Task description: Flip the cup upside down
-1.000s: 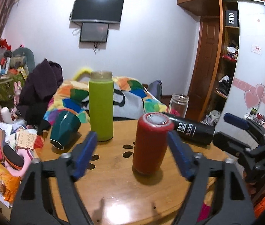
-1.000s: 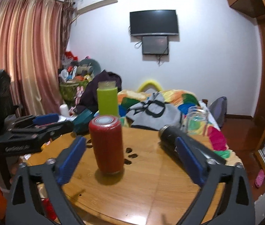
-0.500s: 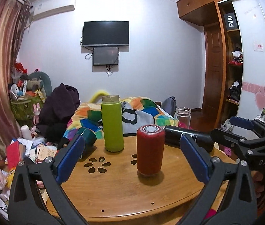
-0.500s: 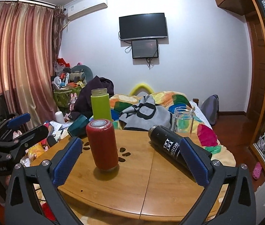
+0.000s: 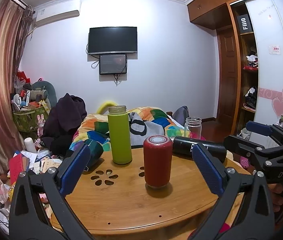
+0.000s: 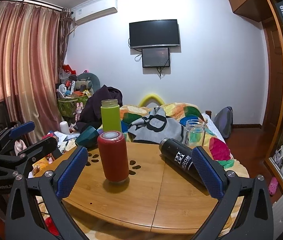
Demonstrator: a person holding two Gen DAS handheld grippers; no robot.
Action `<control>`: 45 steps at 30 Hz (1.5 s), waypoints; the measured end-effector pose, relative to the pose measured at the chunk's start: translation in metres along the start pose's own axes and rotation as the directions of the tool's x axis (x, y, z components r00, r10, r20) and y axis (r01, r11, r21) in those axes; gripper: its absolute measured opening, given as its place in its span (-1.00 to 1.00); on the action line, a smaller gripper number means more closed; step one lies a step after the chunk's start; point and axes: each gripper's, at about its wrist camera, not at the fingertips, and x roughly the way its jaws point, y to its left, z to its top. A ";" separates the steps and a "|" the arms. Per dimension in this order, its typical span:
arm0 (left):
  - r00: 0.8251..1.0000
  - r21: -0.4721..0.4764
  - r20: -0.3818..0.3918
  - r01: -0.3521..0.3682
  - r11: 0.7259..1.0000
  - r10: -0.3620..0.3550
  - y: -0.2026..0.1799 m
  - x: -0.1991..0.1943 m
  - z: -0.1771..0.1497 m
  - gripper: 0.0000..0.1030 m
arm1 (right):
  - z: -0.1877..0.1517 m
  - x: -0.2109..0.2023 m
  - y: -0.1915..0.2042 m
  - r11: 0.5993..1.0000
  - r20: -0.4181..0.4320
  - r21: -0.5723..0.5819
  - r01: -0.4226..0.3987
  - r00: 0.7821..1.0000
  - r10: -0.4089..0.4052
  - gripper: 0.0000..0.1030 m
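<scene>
Red cup [image 5: 157,162] stands upright near the middle of the round wooden table [image 5: 133,204], touched by neither gripper. Left gripper [image 5: 141,170] and right gripper [image 6: 139,172] both hover off the near edge, jaws spread wide and empty.

The red cup [image 5: 157,162] is a tall matte cylinder with rounded shoulders, standing upright on the wooden counter [image 5: 125,206] near its middle. Its upward end shows a flat grey disc ringed in white, and a pale rim meets the counter.
</scene>
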 end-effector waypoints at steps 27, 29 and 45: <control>1.000 0.001 0.023 -0.014 1.000 0.014 -0.001 -0.009 0.004 1.00 | 0.000 -0.003 0.001 1.000 0.008 0.009 0.000 1.000 0.000 1.00; 1.000 0.002 0.025 -0.016 1.000 0.016 -0.002 -0.010 0.004 1.00 | 0.001 -0.004 0.001 1.000 0.010 0.010 0.000 1.000 0.000 1.00; 1.000 0.002 -0.001 -0.006 1.000 0.006 -0.005 -0.008 0.004 1.00 | 0.005 -0.010 -0.005 1.000 0.022 0.025 0.003 1.000 -0.003 1.00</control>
